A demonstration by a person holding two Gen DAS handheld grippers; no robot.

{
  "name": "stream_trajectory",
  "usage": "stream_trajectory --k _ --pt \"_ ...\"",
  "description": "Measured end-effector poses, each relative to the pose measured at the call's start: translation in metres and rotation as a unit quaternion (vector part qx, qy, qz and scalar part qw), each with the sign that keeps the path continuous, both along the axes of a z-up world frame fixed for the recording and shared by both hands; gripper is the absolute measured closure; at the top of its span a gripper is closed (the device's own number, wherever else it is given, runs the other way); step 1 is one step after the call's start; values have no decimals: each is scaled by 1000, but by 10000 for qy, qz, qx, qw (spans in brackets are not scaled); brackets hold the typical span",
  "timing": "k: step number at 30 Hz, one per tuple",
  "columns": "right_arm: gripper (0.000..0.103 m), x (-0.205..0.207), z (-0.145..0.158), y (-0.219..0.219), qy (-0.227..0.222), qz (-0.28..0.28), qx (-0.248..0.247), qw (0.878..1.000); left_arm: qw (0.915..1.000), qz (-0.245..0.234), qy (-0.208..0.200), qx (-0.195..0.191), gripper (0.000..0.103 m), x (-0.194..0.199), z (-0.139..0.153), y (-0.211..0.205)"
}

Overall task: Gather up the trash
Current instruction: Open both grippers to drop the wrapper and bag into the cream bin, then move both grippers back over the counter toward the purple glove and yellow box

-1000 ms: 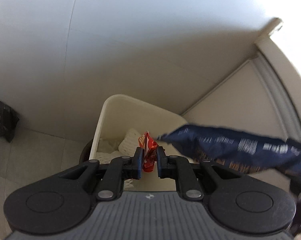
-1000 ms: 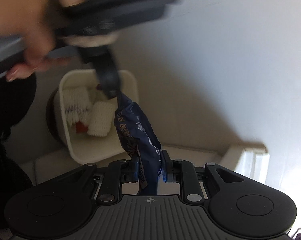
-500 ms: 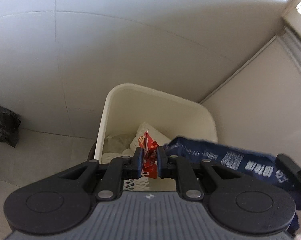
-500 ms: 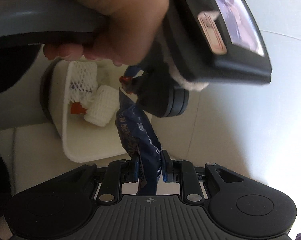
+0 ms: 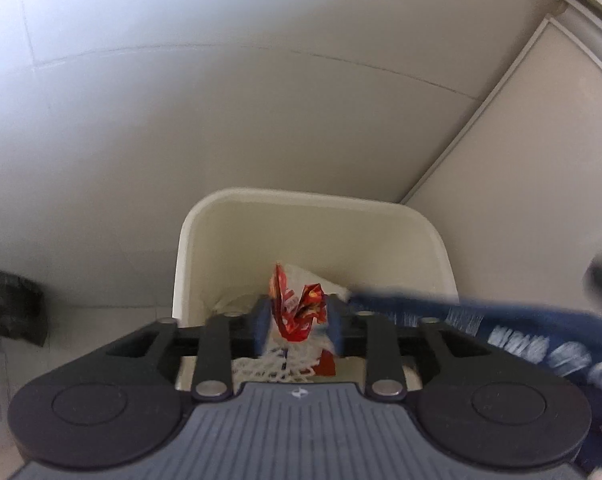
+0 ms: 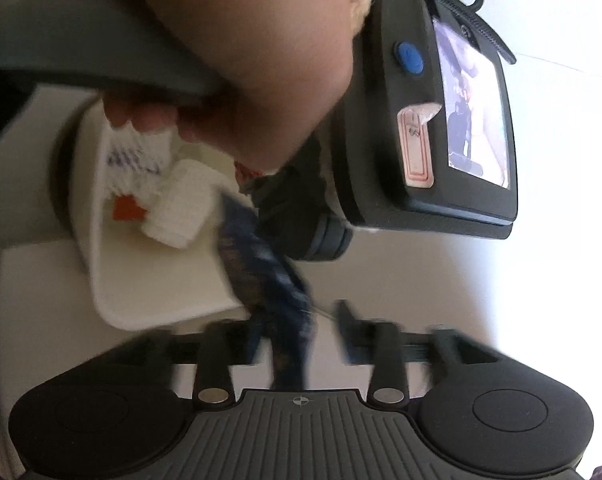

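Both grippers' fingers have spread over the cream bin (image 5: 441, 240): left gripper (image 5: 299, 318) loosing the red wrapper (image 5: 297, 312), right gripper (image 6: 301, 340) the blue wrapper (image 6: 269, 276). Next, withdraw clear.

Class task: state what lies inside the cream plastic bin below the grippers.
Inside the cream plastic bin: white foam netting sleeves and an orange scrap. The holding hand covers the far part; the bottom stays hidden.

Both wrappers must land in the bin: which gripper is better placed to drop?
Left. Its red wrapper hangs directly over the white bin; the right gripper has the blue wrapper at the rim, partly outside.
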State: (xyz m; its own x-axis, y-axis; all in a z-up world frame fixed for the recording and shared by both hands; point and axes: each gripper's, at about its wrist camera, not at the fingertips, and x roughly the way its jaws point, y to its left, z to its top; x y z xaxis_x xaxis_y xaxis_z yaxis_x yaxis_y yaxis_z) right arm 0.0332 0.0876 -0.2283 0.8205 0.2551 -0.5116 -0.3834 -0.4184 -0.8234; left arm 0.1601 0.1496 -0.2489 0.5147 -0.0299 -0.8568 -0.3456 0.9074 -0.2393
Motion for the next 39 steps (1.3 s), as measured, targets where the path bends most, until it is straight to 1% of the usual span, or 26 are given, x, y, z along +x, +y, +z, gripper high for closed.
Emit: stream_trajectory --k 1,2,3,5,6,11,12,13,15,20,21,24,28,32,33,39 --pt "28 0 -1 0 -71 -13 -1 10000 10000 -17 -35 29 60 0 2 1" --pt "22 -1 -1 -2 -74 29 -4 10000 10000 -24 -80 46 55 0 4 1" --pt "22 -2 0 -3 -43 62 -15 10000 9999 -23 -122 45 52 0 6 3" --pt "22 -4 3 -2 12 43 36 10000 9998 20 -181 26 36 -1 10 5" --pt "22 -5 4 -1 23 42 78 10000 9998 42 -202 17 35 -1 12 6" --pt "19 -7 6 -1 -7 45 169 9998 9998 32 -215 -14 28 -2 16 6" --pt "19 -8 7 -1 -18 40 172 9998 9997 32 -222 -10 27 -3 17 6" --pt "19 -3 -1 -1 -30 35 179 9998 9997 33 -227 -11 27 -4 17 6" --pt "19 -4 -2 -2 -54 34 208 9998 9997 29 -234 -16 26 -3 18 6" --pt "18 -5 3 -2 -15 39 352 9994 9997 4 -255 3 25 -8 27 7" --pt "18 -5 5 -2 -12 39 385 9993 9997 7 -262 6 25 -4 27 7" --pt "18 -7 17 -3 39 25 516 9987 9995 -20 -308 17 22 -3 31 9" --pt "17 -5 36 -3 197 20 832 9963 9992 -108 -375 92 16 -8 49 14" --pt "15 -10 60 -3 372 62 1148 9927 9984 -166 -487 233 10 -13 72 17" --pt "14 -11 67 -4 386 79 1206 9919 9982 -171 -521 258 9 -15 79 18" --pt "13 -15 102 -13 409 93 1552 9870 9957 -304 -768 416 4 -23 121 19"
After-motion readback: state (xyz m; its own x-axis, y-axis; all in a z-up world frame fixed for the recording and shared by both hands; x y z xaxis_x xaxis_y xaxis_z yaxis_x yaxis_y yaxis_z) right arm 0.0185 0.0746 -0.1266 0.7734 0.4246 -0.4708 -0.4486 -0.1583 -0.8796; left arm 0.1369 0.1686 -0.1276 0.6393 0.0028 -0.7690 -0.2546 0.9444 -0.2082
